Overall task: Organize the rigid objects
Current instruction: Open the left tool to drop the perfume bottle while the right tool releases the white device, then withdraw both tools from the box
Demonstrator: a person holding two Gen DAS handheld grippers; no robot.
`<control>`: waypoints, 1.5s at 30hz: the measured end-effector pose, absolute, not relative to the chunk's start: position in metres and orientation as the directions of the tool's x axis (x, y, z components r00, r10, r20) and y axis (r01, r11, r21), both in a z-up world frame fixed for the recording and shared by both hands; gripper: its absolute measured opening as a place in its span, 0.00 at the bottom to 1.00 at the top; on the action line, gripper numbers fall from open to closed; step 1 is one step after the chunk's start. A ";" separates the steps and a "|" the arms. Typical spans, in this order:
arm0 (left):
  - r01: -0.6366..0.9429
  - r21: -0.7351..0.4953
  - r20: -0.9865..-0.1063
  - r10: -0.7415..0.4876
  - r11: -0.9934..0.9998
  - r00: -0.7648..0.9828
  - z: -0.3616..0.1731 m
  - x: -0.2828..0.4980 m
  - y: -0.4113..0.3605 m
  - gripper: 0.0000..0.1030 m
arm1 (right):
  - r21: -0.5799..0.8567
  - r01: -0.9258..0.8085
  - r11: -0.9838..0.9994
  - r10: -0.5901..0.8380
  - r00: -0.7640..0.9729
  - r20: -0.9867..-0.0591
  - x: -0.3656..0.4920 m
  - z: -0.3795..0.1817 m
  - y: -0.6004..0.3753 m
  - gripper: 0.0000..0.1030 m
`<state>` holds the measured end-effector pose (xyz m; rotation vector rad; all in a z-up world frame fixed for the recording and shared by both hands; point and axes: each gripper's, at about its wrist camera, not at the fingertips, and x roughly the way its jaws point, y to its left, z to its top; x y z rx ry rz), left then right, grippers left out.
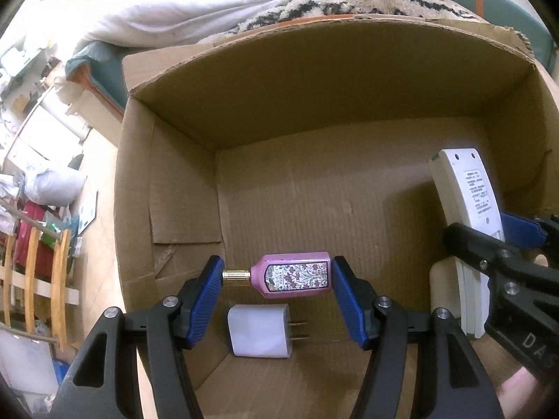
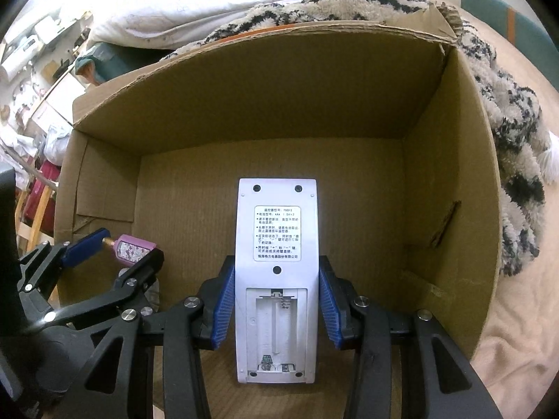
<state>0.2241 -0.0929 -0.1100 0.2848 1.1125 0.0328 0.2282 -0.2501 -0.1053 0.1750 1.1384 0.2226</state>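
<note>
My left gripper (image 1: 277, 274) is shut on a pink perfume bottle (image 1: 297, 276) with a gold cap and holds it sideways over the floor of a cardboard box (image 1: 314, 111). A white plug adapter (image 1: 258, 330) lies on the box floor just below it. My right gripper (image 2: 276, 293) is shut on a white remote control (image 2: 276, 230), back side up with its battery bay open, inside the same box. The remote also shows at the right of the left wrist view (image 1: 464, 202). The bottle (image 2: 134, 248) and the left gripper (image 2: 115, 244) show at the left of the right wrist view.
The box (image 2: 450, 160) stands on a bed with a shaggy black-and-cream blanket (image 2: 510, 115) and a white duvet (image 1: 195, 0) behind it. A cluttered floor with wooden chair slats (image 1: 59, 279) lies left of the box.
</note>
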 end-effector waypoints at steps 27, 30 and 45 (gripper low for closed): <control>0.118 0.237 -0.867 0.155 0.964 0.474 -0.074 0.207 -0.097 0.69 | 0.425 -0.102 0.900 0.414 0.510 -0.754 0.213 -0.068 -0.265 0.76; 0.107 0.227 -0.865 0.150 0.968 0.479 -0.066 0.200 -0.092 0.69 | 0.423 -0.099 0.901 0.408 0.526 -0.746 0.207 -0.063 -0.268 0.76; 0.054 0.169 -0.855 0.119 0.984 0.505 -0.041 0.156 -0.055 0.69 | 0.416 -0.063 0.907 0.378 0.557 -0.740 0.162 -0.045 -0.281 0.76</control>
